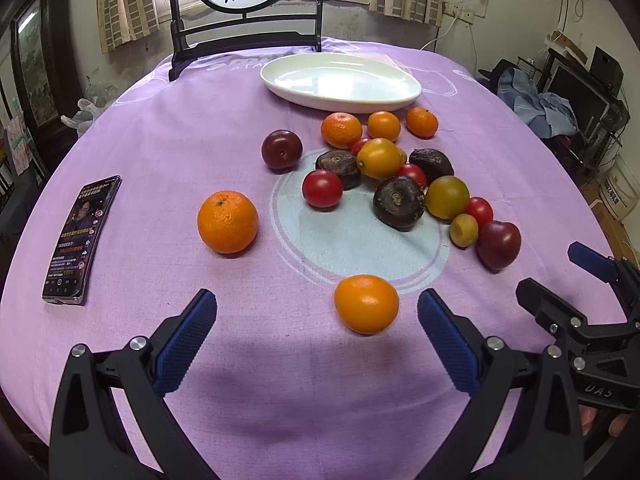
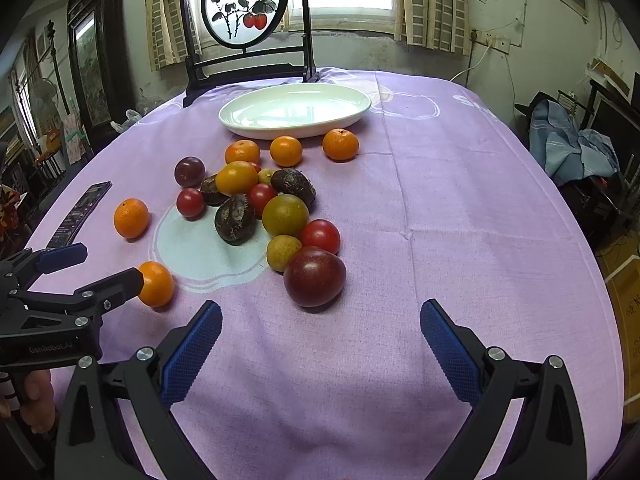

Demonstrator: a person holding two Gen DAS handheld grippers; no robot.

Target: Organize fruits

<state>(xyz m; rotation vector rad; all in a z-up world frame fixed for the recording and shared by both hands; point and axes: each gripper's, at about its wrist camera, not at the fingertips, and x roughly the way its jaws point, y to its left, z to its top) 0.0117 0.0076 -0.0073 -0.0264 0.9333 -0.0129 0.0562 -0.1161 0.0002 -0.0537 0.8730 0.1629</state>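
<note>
Left gripper (image 1: pixel 316 312) spread, right gripper (image 2: pixel 320 320) spread, nothing held. White plate (image 1: pixel 340 82) upper centre, bare. Fruit pile (image 1: pixel 400 172) mid-frame: 5 oranges, 3 dark plums, 3 water chestnuts, maybe 4 red tomatoes, partly hidden. Lone tangerine (image 1: pixel 366 304) between left fingers. Phone (image 1: pixel 82 240) left.

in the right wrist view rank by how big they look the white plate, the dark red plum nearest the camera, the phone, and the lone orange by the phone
1. white plate
2. dark red plum, inflated by nearness
3. phone and lone orange: too close to rank; the phone is seen edge-on.
</note>
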